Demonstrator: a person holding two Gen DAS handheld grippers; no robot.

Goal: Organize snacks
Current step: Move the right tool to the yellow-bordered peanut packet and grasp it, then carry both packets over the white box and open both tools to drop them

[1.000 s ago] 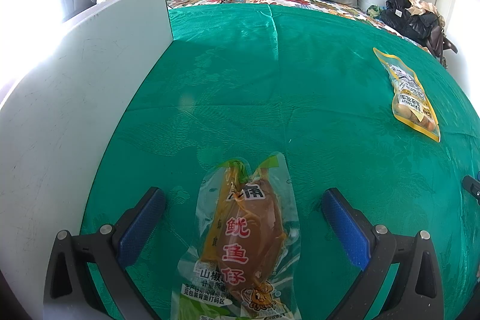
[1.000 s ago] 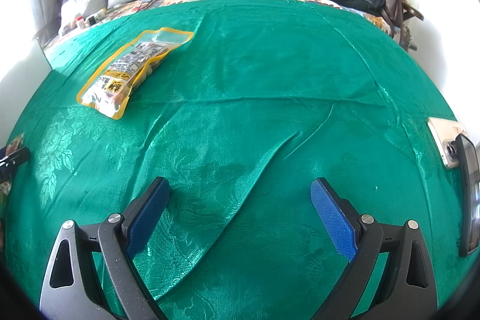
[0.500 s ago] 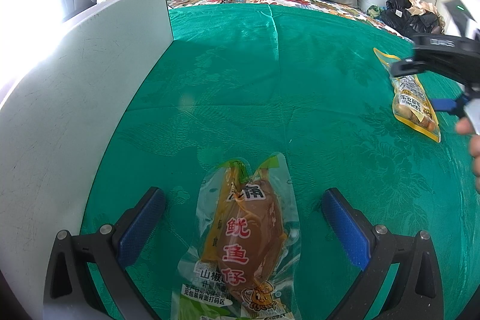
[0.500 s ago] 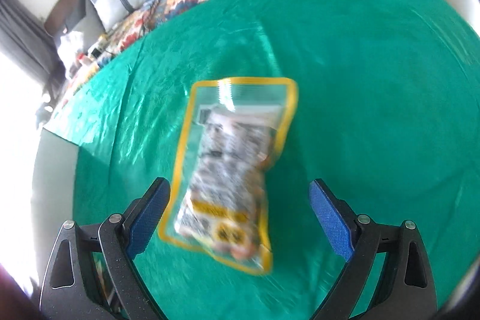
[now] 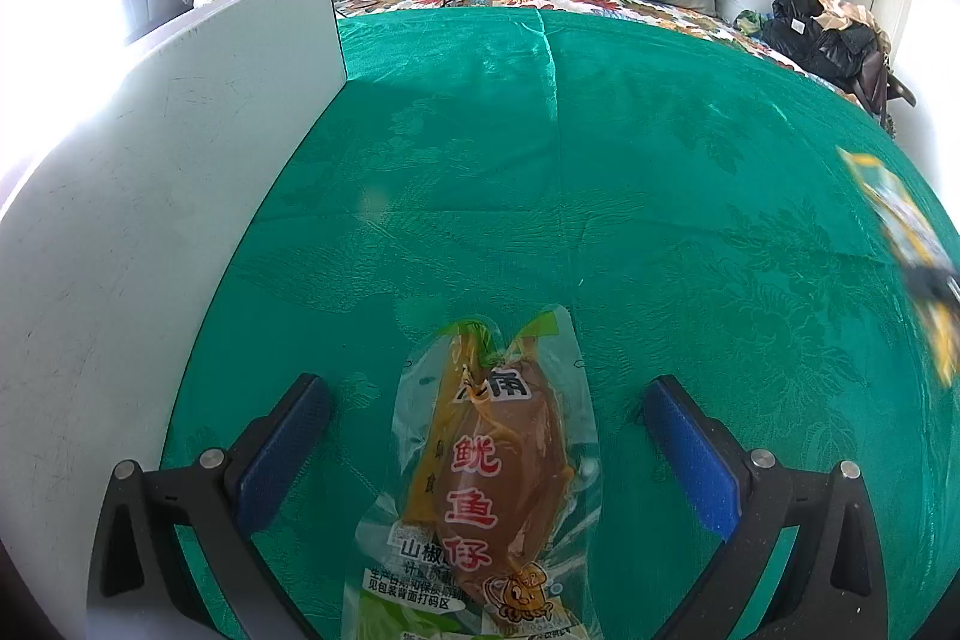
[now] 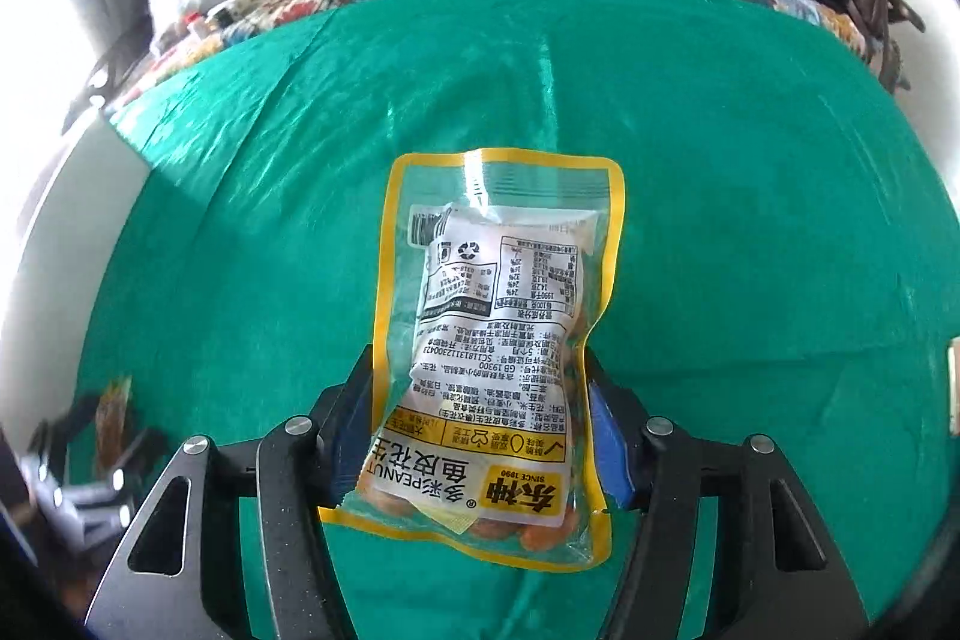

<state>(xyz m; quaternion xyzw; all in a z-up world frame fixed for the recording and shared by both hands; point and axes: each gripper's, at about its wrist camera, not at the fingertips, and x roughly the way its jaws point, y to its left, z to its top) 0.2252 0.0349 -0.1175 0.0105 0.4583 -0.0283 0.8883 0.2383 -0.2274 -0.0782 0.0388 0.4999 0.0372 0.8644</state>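
Since half a second ago the right gripper [image 6: 480, 436] has closed its blue-padded fingers on the peanut bag [image 6: 495, 340], which then lay loose on the cloth between wide-spread fingers and now stands gripped at its lower sides, its printed back facing the camera; the left gripper [image 5: 480, 454] has not shifted, its jaws spread wide with nothing between the pads. Largest in both views, the green cloth [image 5: 600, 172] covers the bed in a glossy damask weave with a raised flower pattern and a centre crease; a flat white panel [image 5: 150, 220], scuffed and matte, stands along its left edge, its far side lost in window glare. The peanut bag is clear plastic with a yellow border, orange nuts showing at the bottom; in the left view it is only a blurred yellow streak at the right rim, cut off by the lens. The squid packet [image 5: 498, 478], a clear vacuum pouch around an orange-brown piece with red characters, lies flat on the cloth between the left fingers, touching neither, its lower end cut off by the frame.
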